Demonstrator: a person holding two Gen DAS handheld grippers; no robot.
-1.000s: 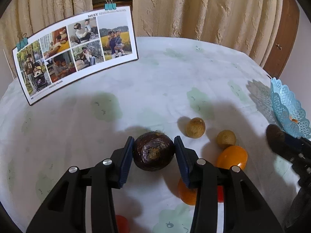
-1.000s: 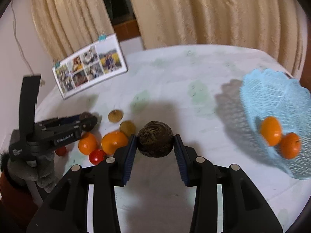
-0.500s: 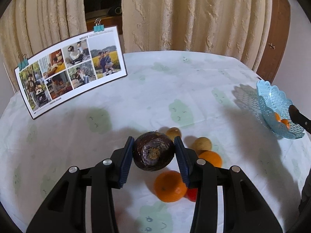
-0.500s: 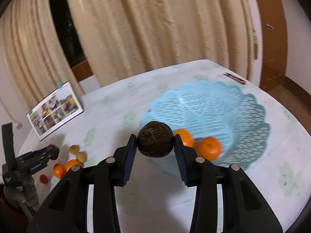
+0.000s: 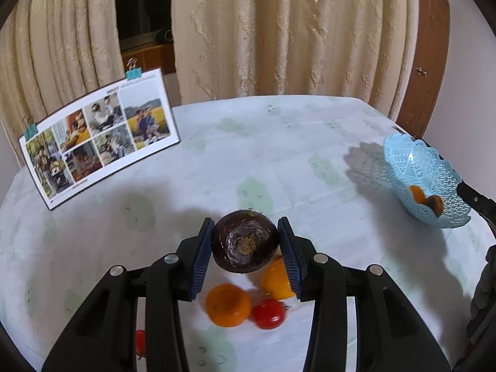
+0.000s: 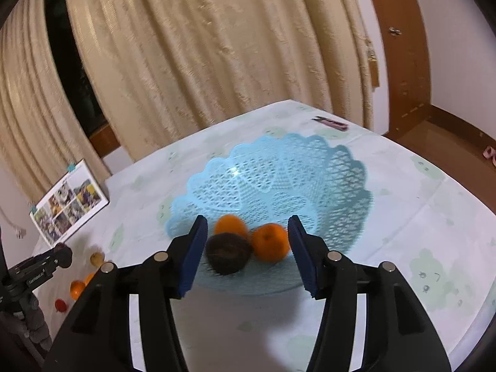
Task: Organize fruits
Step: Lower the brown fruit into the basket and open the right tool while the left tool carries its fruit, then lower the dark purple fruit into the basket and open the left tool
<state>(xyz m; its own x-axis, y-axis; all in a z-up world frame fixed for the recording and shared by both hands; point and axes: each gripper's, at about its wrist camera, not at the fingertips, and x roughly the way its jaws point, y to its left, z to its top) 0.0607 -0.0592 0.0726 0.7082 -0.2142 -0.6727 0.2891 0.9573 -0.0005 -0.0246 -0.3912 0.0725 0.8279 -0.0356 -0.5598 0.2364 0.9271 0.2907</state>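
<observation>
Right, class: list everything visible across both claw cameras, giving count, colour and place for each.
tablecloth: one, white with pale green patches, covering the table
basket: one, light blue, on the tablecloth
basket oranges: two, orange, inside the basket
brown fruit: one, dark brown, blurred, in the basket beside them
loose oranges: two, orange, on the tablecloth
tomatoes: two, red, near the loose oranges, one half hidden
tan fruit: one seen, tan, on the tablecloth
photo board: one, white with photos, standing at the far edge
curtains: beige, behind
dark purple fruit: one, gripped above the tablecloth
left claw: black, blue pads, shut on the dark purple fruit
right claw: black, blue pads, jaws opening, brown fruit between, not pressed
</observation>
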